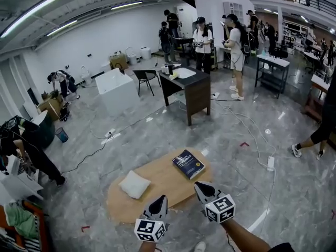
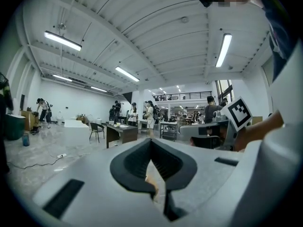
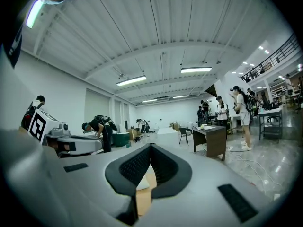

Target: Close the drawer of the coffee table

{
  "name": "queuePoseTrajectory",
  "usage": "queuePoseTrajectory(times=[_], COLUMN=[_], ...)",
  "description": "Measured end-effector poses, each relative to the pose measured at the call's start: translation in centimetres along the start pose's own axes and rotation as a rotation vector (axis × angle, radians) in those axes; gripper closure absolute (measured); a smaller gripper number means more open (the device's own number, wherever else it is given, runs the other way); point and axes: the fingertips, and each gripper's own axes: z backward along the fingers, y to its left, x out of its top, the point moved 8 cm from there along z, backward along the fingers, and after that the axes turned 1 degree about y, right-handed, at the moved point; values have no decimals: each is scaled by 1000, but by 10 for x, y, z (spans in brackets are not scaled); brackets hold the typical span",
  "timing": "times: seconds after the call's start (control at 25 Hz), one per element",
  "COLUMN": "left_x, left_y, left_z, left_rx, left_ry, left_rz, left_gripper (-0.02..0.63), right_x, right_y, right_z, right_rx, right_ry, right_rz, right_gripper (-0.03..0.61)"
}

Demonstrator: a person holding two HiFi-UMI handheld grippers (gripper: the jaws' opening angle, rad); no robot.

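- My left gripper (image 1: 160,199) hangs over the near edge of the coffee table (image 1: 163,182). In the left gripper view (image 2: 151,142) its jaws meet at the tips with nothing between them.
- My right gripper (image 1: 202,187) is just beside it, to the right and a little farther in. In the right gripper view (image 3: 150,146) its jaws are likewise pressed together and empty.
- The coffee table is an oval wooden one on the grey marbled floor (image 1: 252,156), right in front of me. I cannot make out the drawer from any view.
- A white cushion (image 1: 134,184) lies on the left part of the tabletop.
- A dark blue book (image 1: 188,164) lies flat at the far right of the tabletop, well apart from the cushion.
- Through the hollow of my right jaws I see a strip of the wooden top (image 3: 142,203) and a bit of the cushion (image 3: 142,183).
- Farther off stands a dark desk (image 1: 191,85), with a white box (image 1: 116,91) to its left and people beyond.
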Motion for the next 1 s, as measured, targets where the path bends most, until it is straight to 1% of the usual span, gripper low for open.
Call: queuePoseTrajectory(times=[0.16,0.4,0.8,1.0], left_x=[15,35,57,59], left_y=[-6,-23,-39,-45], left_z=[24,58,111,136], left_rx=[-6,-20,-50,-59], left_ry=[-38,-102,-156,-180], left_rz=[-16,-35,-51,-58], left_gripper=[612,612,612,612], right_x=[17,34,60,58], right_y=[27,63,120,141], right_z=[17,47,80,95], right_rx=[13,15,7,-3], right_ry=[-21,-63,-119,-129], right_rz=[42,71,103,108], right_gripper=[568,568,568,568])
